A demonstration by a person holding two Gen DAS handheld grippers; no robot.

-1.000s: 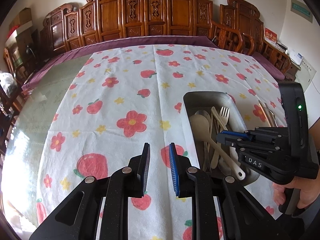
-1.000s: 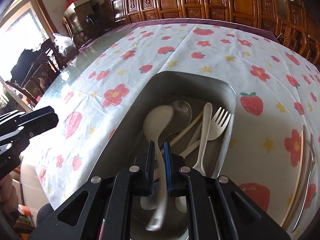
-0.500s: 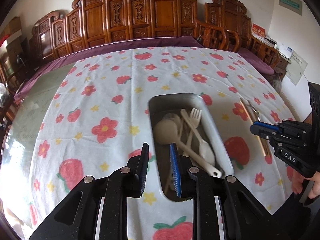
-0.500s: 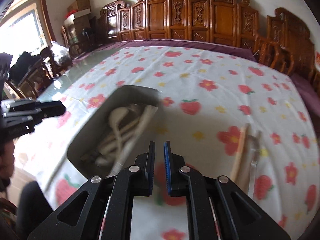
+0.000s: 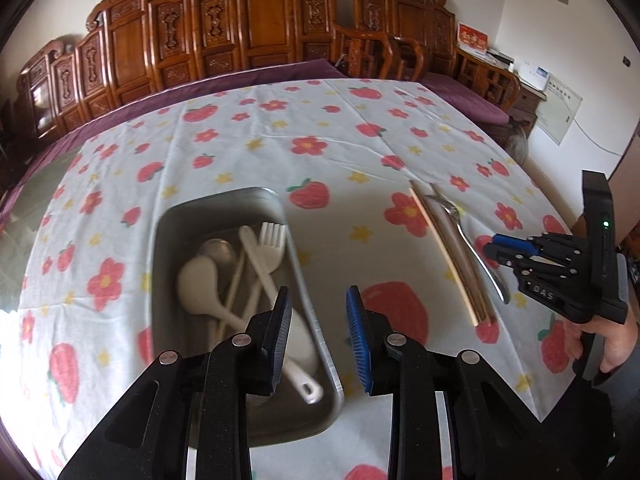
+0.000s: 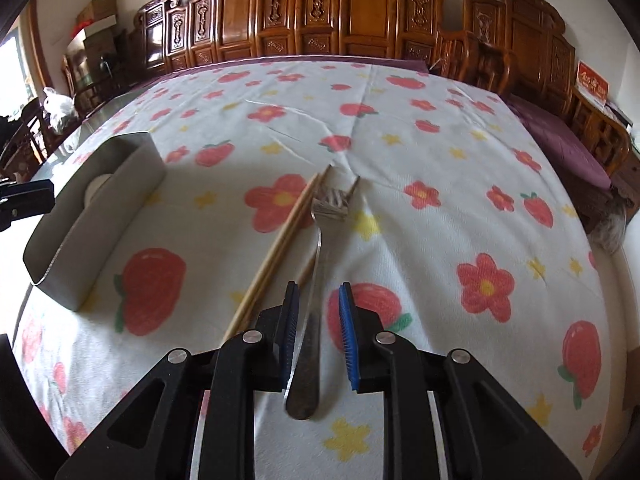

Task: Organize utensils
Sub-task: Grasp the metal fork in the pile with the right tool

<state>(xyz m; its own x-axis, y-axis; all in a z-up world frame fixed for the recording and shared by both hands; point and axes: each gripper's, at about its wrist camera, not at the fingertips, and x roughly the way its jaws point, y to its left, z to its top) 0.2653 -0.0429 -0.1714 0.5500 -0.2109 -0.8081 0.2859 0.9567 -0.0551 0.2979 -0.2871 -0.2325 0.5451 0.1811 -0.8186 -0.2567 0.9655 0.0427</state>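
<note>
A metal tray [image 5: 320, 336] on the flowered tablecloth holds a white ladle [image 5: 200, 284], a white plastic fork [image 5: 270, 248], a metal spoon and chopsticks. To its right lie wooden chopsticks [image 5: 448, 256] and a metal fork [image 5: 472, 248]. My left gripper [image 5: 318, 338] is open over the tray's right rim, empty. My right gripper [image 6: 318, 336] is open, its jaws on either side of the metal fork's [image 6: 316, 300] handle, above it. The chopsticks [image 6: 280, 248] lie just left of it. The tray [image 6: 100, 216] shows at the left there.
The tablecloth [image 6: 400, 152] covers a large table with carved wooden chairs [image 6: 360, 12] along its far side. The right gripper [image 5: 492, 248] appears at the right edge of the left wrist view, held by a hand.
My right gripper let go of the white ladle, swung right from the tray to the metal fork and opened. My left gripper opened wider and moved right, over the tray's right rim.
</note>
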